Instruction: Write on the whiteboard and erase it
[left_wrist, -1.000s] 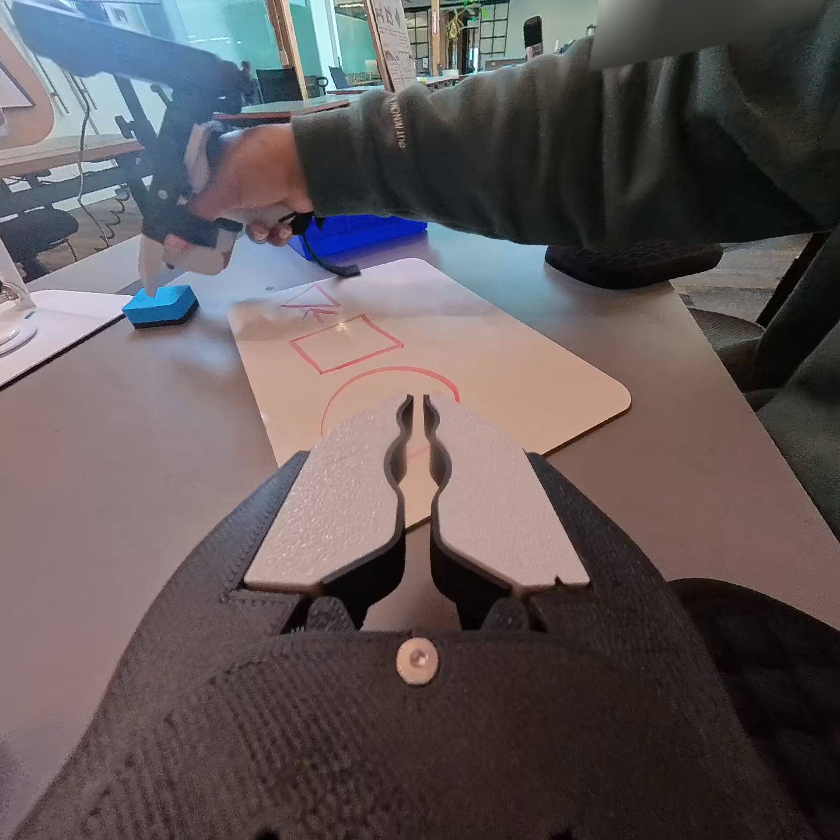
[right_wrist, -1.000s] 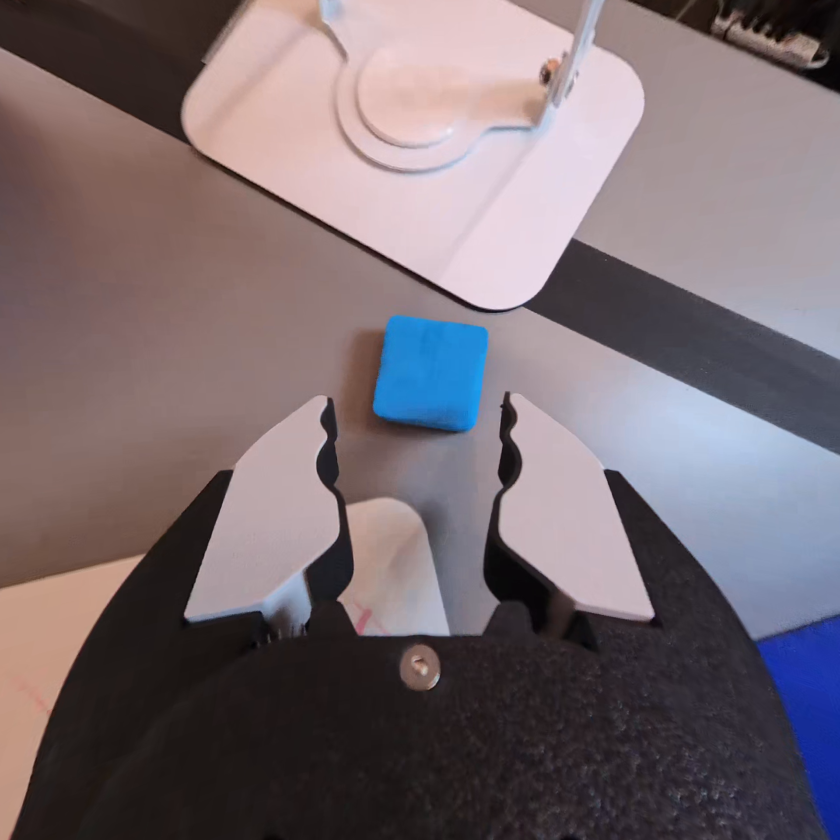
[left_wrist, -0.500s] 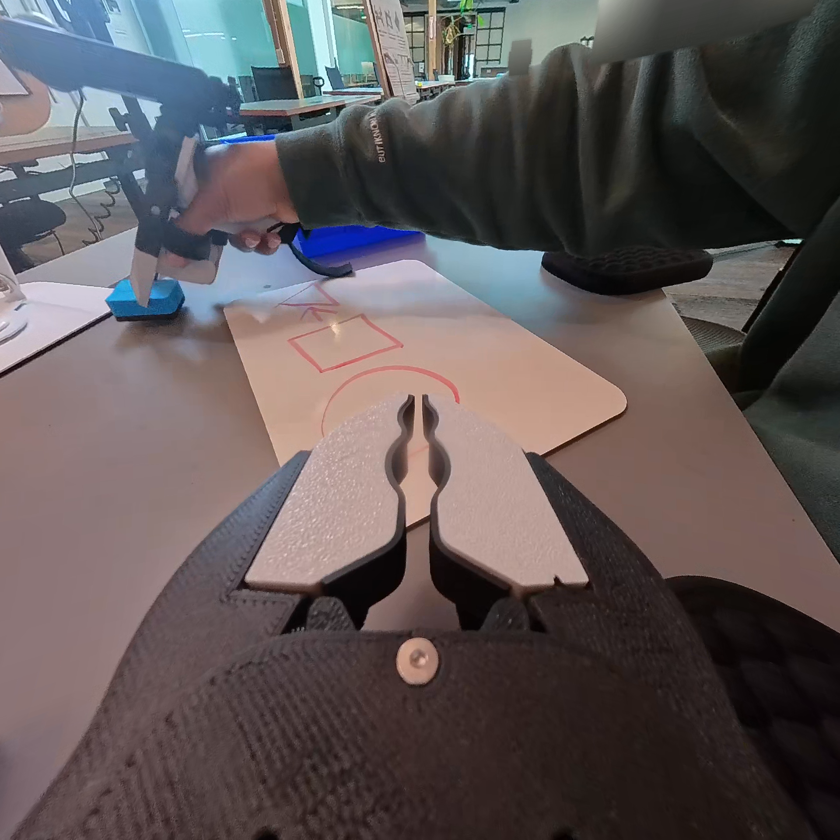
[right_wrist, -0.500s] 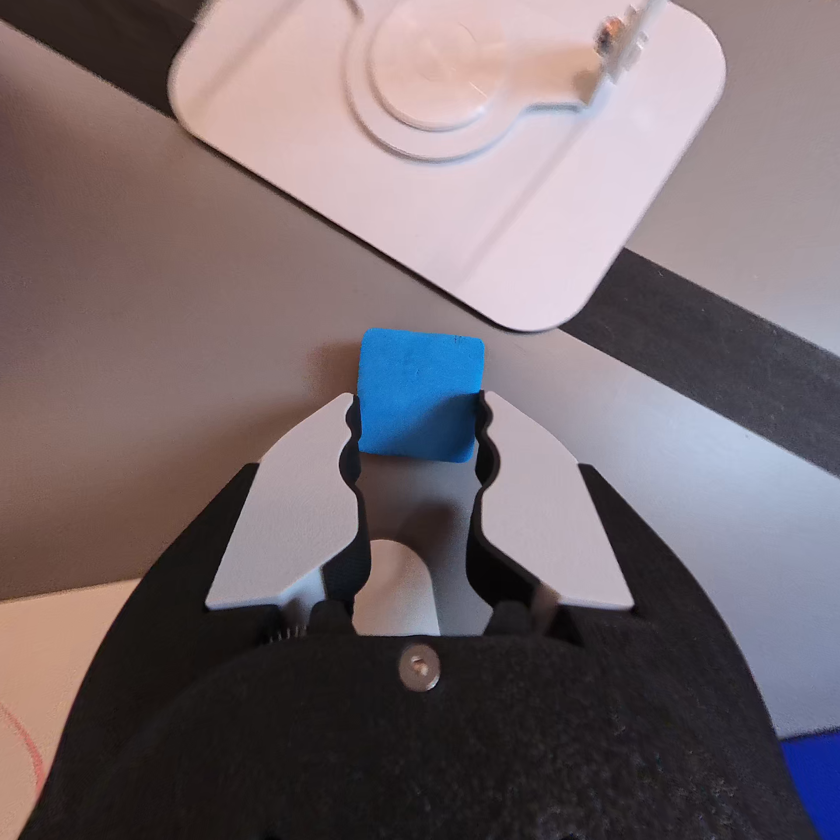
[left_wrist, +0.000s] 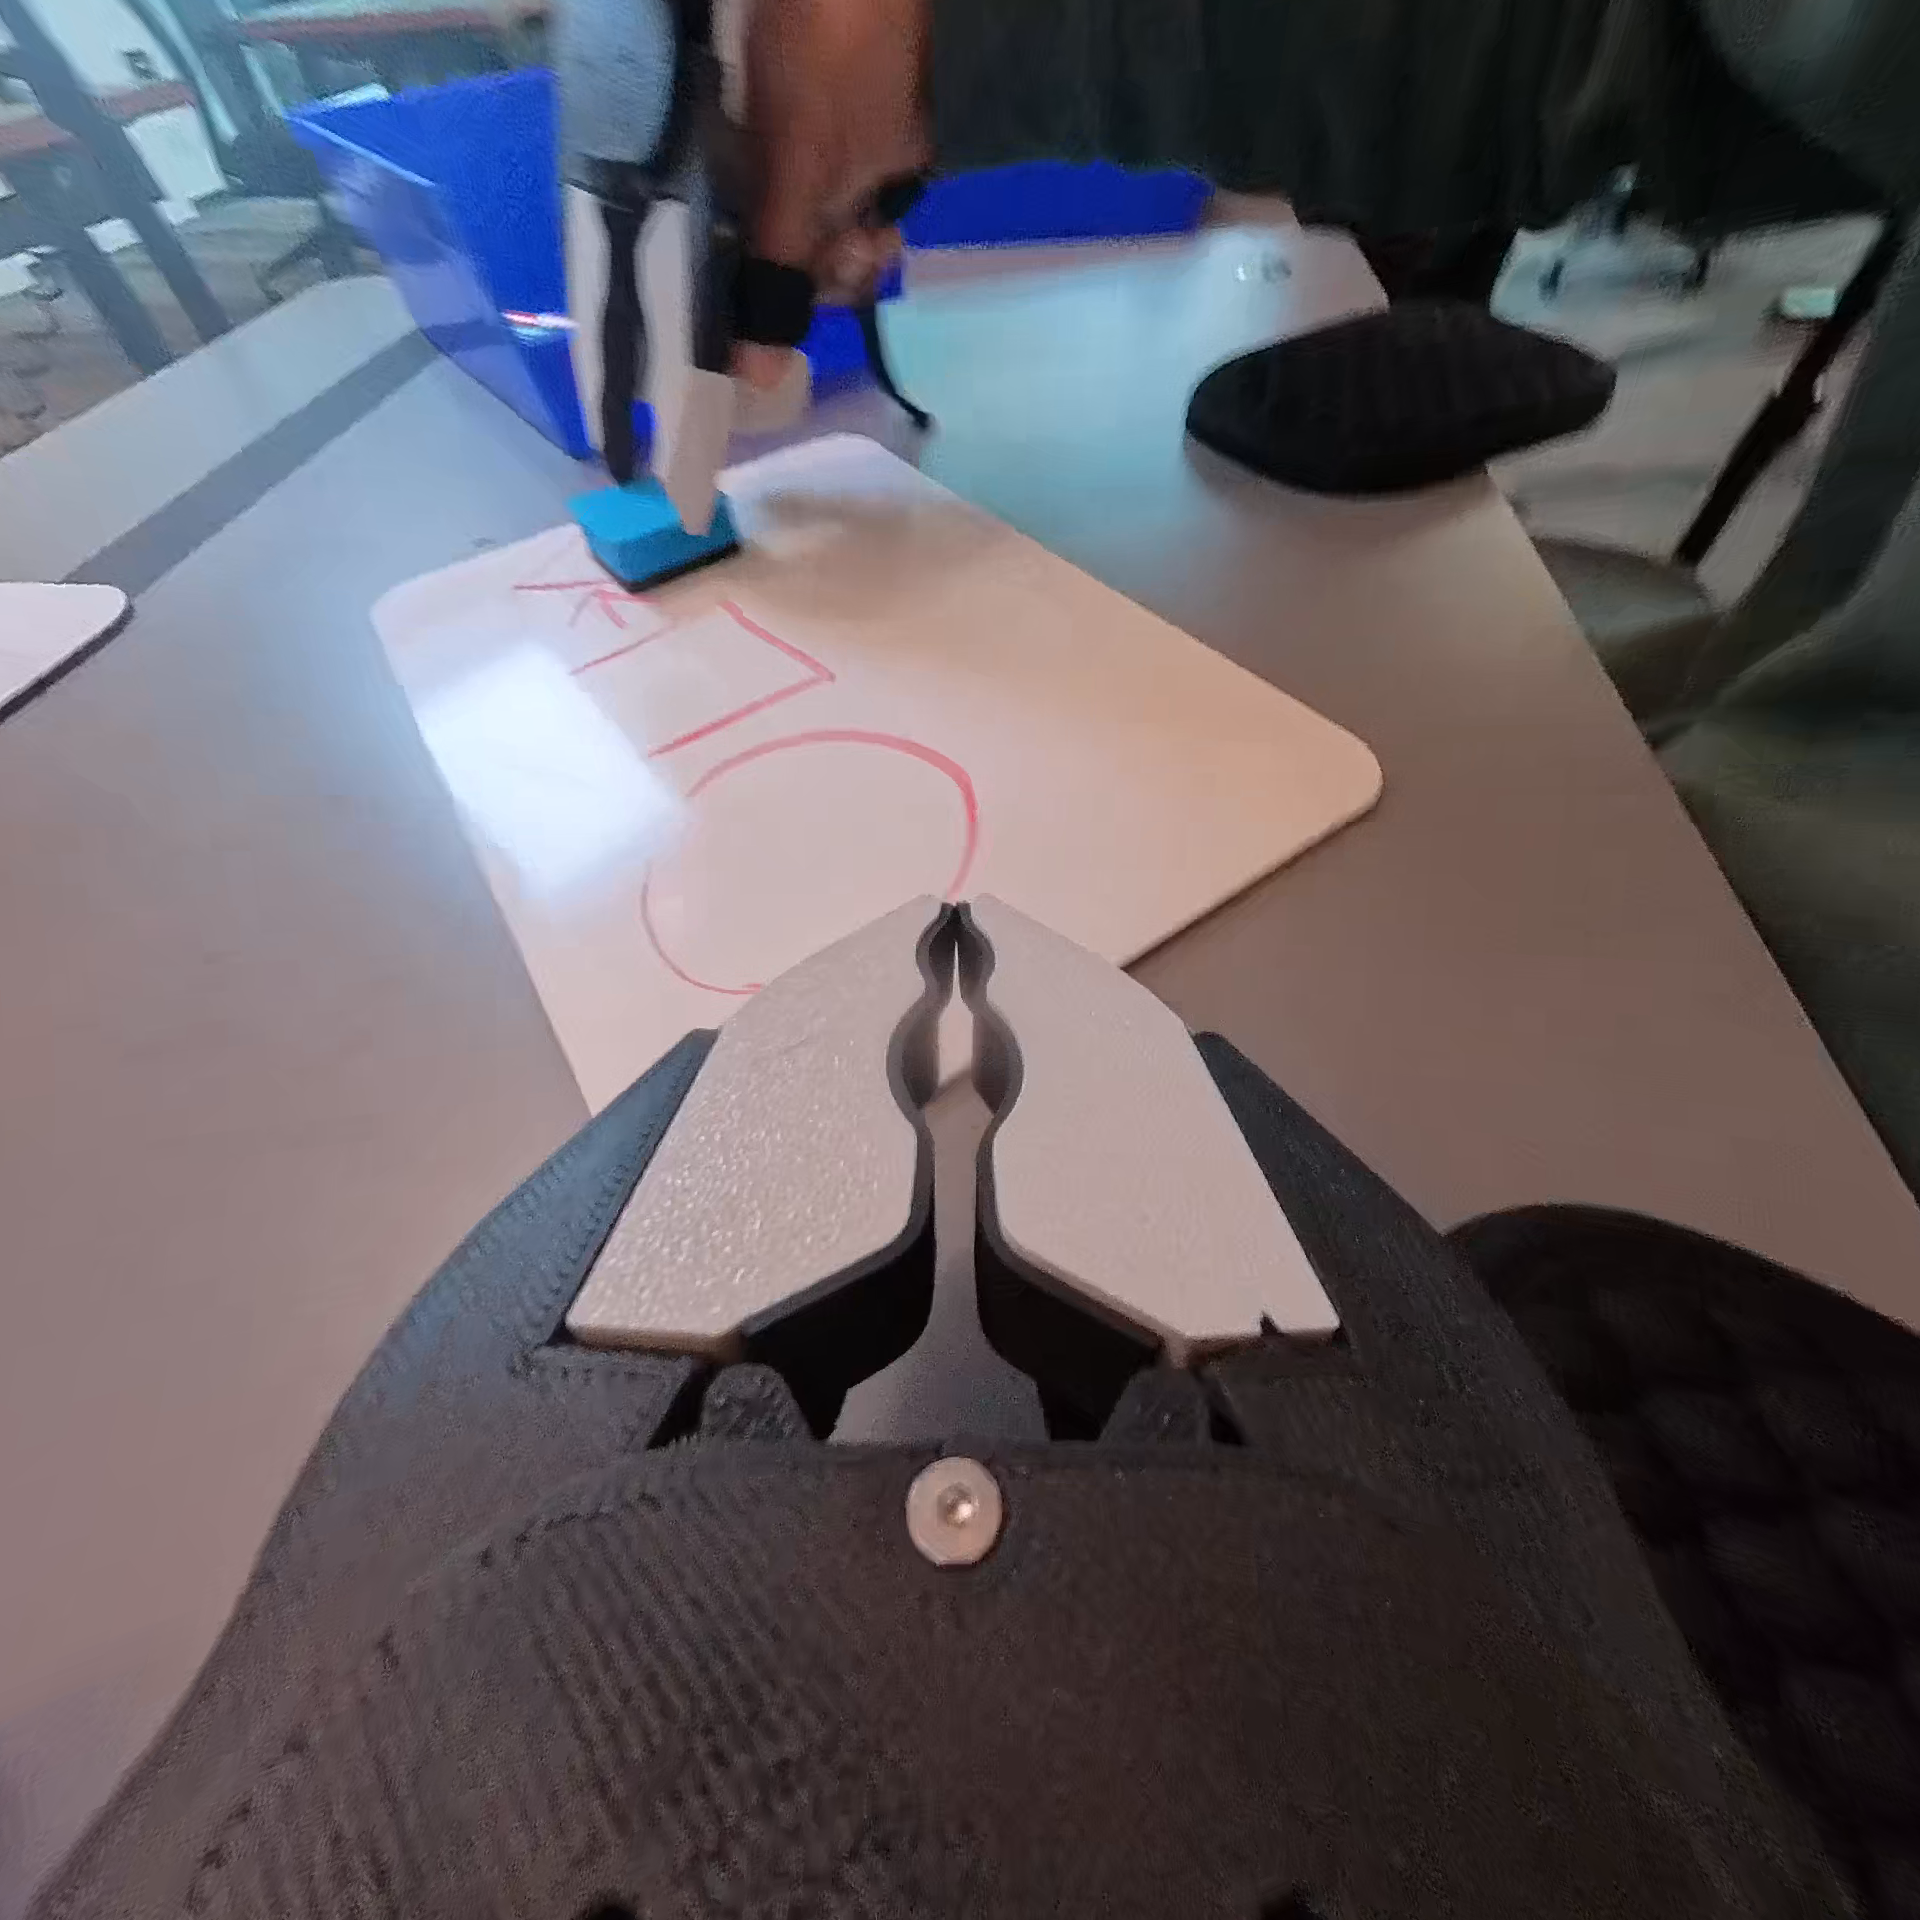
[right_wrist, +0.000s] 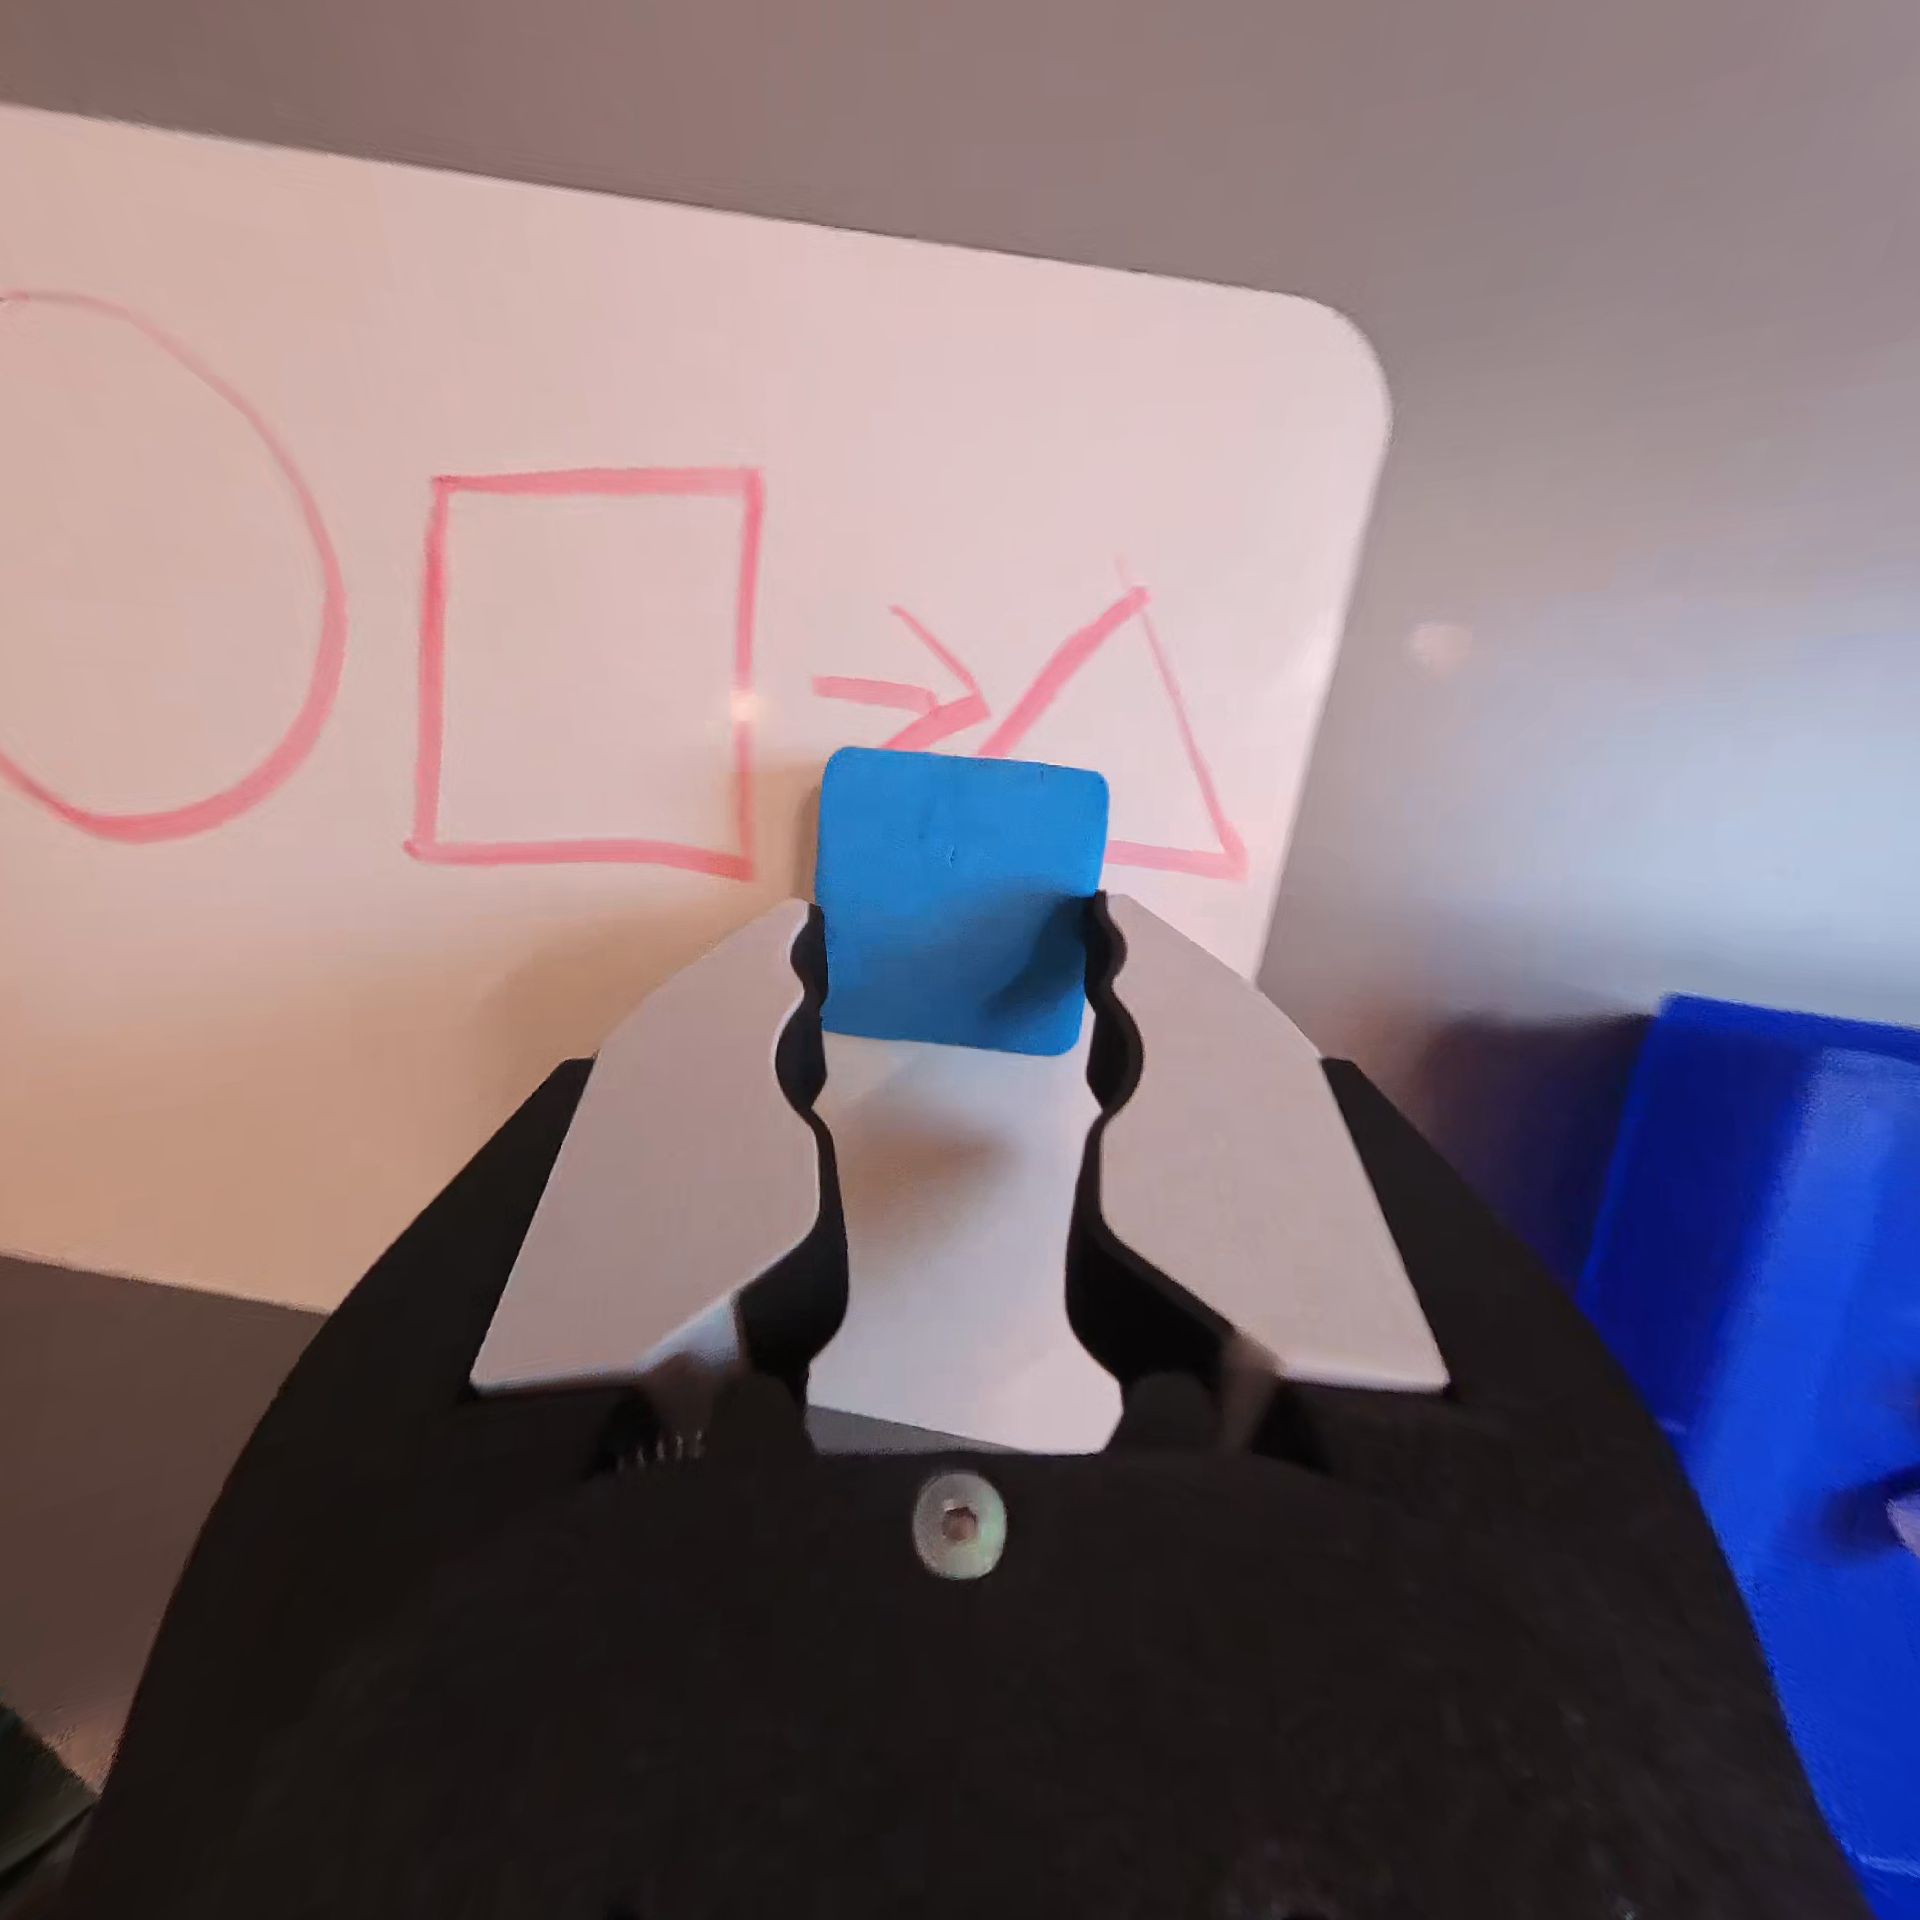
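Your right gripper (right_wrist: 951, 920) has its jaws clamped on the eraser's (right_wrist: 961, 894) sides, at the whiteboard's (right_wrist: 727, 364) triangle corner. It's light and squashy, so press evenly. Left gripper (left_wrist: 956, 914): jaws closed, empty.

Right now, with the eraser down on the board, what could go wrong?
1. The right hand-held gripper pinches only the eraser's near part; wiping pressure could twist it loose.
2. The left hand-held gripper looks short of pinning the whiteboard, so it may slide.
3. The blue bin beside the stroke could be bumped.
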